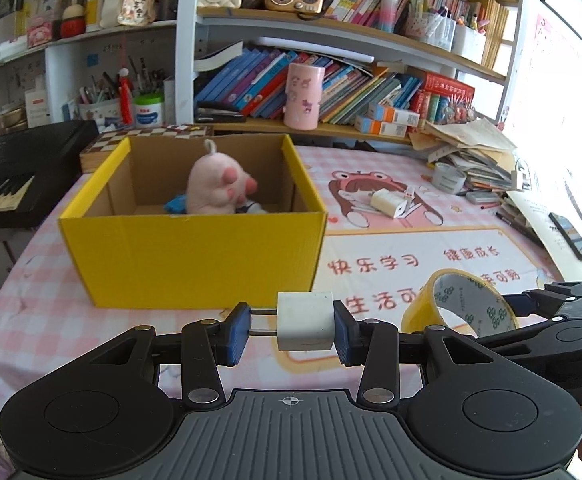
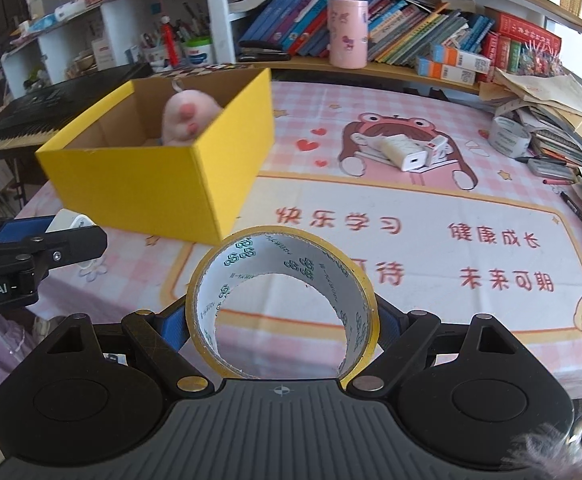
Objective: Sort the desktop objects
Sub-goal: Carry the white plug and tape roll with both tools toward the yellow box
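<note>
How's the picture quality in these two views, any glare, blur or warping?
Left wrist view: window glare blows out the right edge; shelves bow from fisheye. Right wrist view: evenly lit, sharp on the tape roll, a blurred fuzzy patch at the bottom right corner.

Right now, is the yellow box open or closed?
Open: the yellow box has no lid on, and the pink plush toy shows inside.

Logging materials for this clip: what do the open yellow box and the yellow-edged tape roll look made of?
Yellow box: corrugated cardboard, matte yellow outside, raw brown inside. Tape roll, held in the right gripper: glossy, translucent yellow plastic film, seemingly on a printed paper core.
</note>
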Motion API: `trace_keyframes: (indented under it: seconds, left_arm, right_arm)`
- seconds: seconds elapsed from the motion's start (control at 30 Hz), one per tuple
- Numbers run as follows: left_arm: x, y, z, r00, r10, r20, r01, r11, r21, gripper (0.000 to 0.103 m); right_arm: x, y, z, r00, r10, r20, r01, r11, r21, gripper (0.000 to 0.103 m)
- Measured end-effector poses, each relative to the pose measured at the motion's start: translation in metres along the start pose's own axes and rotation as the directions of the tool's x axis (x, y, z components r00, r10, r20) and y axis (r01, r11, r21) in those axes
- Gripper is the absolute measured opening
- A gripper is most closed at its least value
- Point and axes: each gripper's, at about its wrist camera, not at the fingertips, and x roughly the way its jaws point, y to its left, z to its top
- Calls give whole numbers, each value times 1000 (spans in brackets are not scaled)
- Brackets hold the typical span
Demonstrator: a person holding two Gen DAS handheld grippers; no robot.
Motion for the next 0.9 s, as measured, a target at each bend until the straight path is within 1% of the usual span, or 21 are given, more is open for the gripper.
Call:
trace_keyframes:
  seconds: [0.23, 0.43, 0.63, 0.9]
  left_arm:
    - [-20, 17, -14, 1000, 5, 2, -5, 1000, 0, 41]
    - [-37, 36, -28, 999, 39, 6, -39, 999, -36, 41]
    - [-53, 52, -39, 996, 86, 16, -85, 992, -89, 41]
    - [-65, 65, -41, 991, 130, 41, -123, 983, -138, 41]
  right_arm:
    - [-7, 29, -13, 1000, 9, -1, -9, 1000, -10, 86]
    - [-11, 50, -20, 999, 34, -2, -34, 999, -31, 86]
    - [-10, 75, -24, 997, 76, -14, -77, 994, -84, 86]
    - [-10, 101, -23, 991, 130, -18, -132, 976, -173, 86]
